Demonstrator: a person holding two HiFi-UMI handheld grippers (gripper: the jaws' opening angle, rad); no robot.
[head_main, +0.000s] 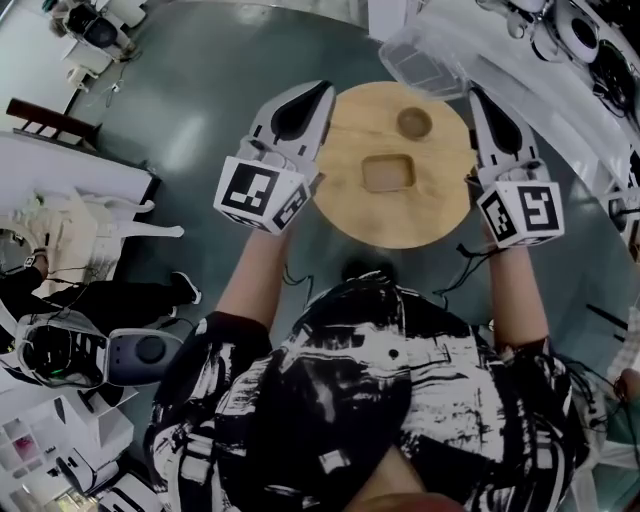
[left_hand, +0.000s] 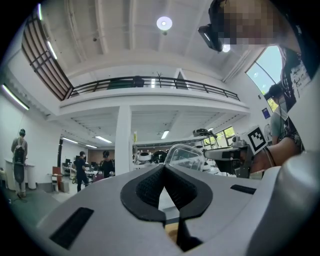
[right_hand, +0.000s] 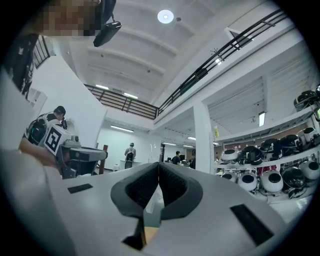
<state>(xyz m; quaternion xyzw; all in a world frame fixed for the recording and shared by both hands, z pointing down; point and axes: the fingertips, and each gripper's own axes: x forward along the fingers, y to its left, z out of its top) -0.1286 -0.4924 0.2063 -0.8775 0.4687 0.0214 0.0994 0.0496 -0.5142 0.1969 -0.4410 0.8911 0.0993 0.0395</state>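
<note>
Your left gripper (head_main: 322, 95) and right gripper (head_main: 480, 98) are both pressed together on nothing, flanking the round wooden table (head_main: 440, 200). At its far edge sits the clear plastic box (head_main: 420, 62). It is probably light, thin-walled, springy and slippery, so pinch one rim edge.

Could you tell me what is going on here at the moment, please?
A person holds a gripper in each hand, one at either side of a round wooden table. The left gripper and the right gripper both have their jaws together with nothing between them. A clear plastic container sits at the table's far edge, close to the right gripper.
</note>
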